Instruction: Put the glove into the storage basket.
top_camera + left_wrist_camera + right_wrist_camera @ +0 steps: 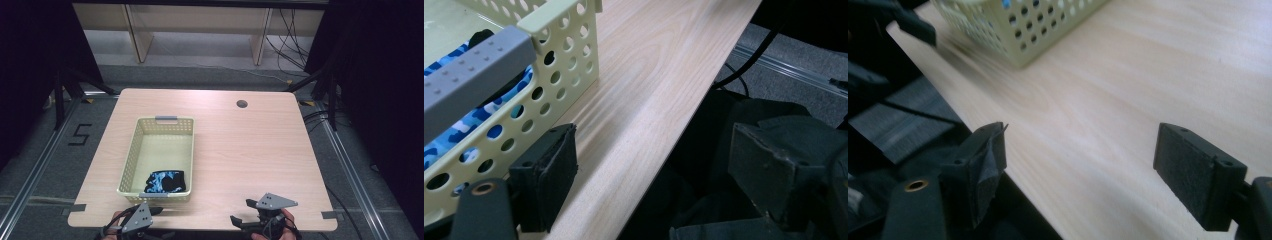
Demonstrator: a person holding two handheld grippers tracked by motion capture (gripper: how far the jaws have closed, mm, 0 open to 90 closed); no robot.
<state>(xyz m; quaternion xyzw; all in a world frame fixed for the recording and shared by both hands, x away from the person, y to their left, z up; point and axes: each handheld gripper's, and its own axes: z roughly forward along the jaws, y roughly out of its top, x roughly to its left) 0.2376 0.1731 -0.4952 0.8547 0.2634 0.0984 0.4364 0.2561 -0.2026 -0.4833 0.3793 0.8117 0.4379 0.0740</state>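
**Two grippers at near table edge, both spread wide**

One light wood table stands on grey floor, dark curtains at both sides. A cable hole sits near the far edge. The pale yellow perforated basket occupies the left half and holds a blue patterned cloth at its near end. The right half is bare wood. The left gripper straddles the near edge just beside the basket, jaws wide, nothing between. The right gripper hangs over the near edge, jaws wide, nothing between.
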